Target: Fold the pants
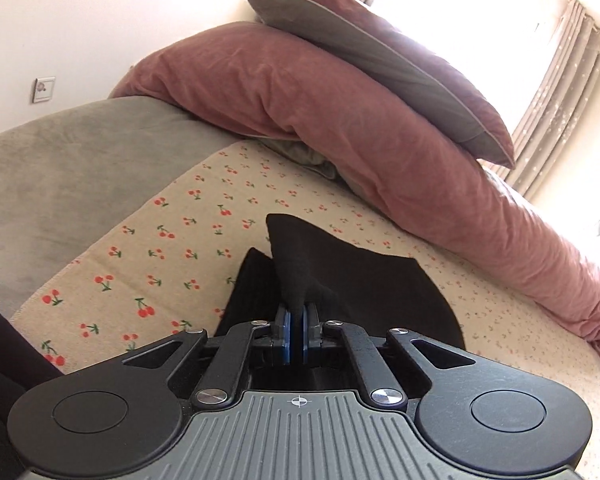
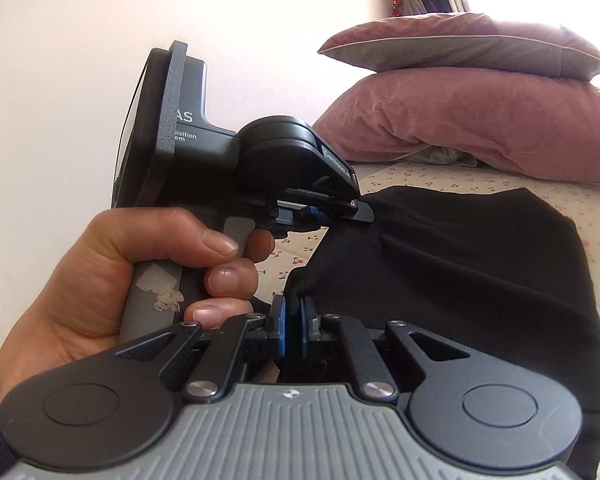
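The black pants (image 2: 460,264) lie on a cherry-print sheet (image 1: 148,248) on the bed. In the left wrist view my left gripper (image 1: 296,312) is shut on a pinched fold of the black pants (image 1: 300,264), which rises in a peak just ahead of the blue pads. In the right wrist view my right gripper (image 2: 293,308) is shut on an edge of the pants, the cloth pulled taut from the pads. The left gripper (image 2: 340,210) shows there too, held by a hand (image 2: 112,280), its fingers clamped on the pants' far left edge.
A pink duvet (image 1: 340,120) is bunched along the far side of the bed, with a pink-and-grey pillow (image 1: 380,44) on top. A grey blanket (image 1: 60,168) covers the left part. Curtains (image 1: 560,100) hang by a bright window at the right.
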`<state>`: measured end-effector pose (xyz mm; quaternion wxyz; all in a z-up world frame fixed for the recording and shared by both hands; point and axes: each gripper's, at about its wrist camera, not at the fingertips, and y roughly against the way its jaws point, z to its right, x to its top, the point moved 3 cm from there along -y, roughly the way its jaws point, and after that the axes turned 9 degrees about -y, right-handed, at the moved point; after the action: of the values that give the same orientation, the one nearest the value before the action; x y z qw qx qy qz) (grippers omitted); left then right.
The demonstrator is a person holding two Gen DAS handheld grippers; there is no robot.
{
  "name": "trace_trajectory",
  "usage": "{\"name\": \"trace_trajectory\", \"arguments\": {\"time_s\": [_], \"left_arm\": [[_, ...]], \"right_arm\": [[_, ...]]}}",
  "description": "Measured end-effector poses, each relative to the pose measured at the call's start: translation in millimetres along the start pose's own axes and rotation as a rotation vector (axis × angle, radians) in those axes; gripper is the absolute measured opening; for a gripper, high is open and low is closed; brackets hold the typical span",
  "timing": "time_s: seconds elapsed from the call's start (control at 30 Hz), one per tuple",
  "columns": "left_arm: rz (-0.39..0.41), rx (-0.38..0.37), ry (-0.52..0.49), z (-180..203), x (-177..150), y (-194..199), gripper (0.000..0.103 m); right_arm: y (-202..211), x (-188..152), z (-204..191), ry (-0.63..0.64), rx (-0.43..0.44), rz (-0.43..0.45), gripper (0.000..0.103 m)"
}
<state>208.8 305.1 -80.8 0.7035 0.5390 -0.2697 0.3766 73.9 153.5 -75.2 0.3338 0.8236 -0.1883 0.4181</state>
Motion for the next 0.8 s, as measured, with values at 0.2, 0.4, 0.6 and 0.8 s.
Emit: {"name": "trace_trajectory", "arguments": {"time_s": [0.2,0.4,0.6,0.8], "left_arm": [[0.045,0.110,0.062,-21.3,7.9,15.2,0.005],[0.115,0.085,0.127,-34.1,19.4,40.5,0.006],[0.038,0.110,0.126,-34.3,13.3,28.3,0.017],[-0.003,0.072,0.076,-21.1,5.5,15.1,0.068]], "right_arm": [[-16.6,3.4,12.1,-0.131,0.065,-0.019,0.002],[-24.6,12.9,22.6,-0.315,0.134,-0.003,0.002],[-46.3,-4.3,20.0,-0.343,0.091,-0.116,0.003],[-17.7,4.1,47.4,-0.483,0.178,-0.140,0.053]]}}
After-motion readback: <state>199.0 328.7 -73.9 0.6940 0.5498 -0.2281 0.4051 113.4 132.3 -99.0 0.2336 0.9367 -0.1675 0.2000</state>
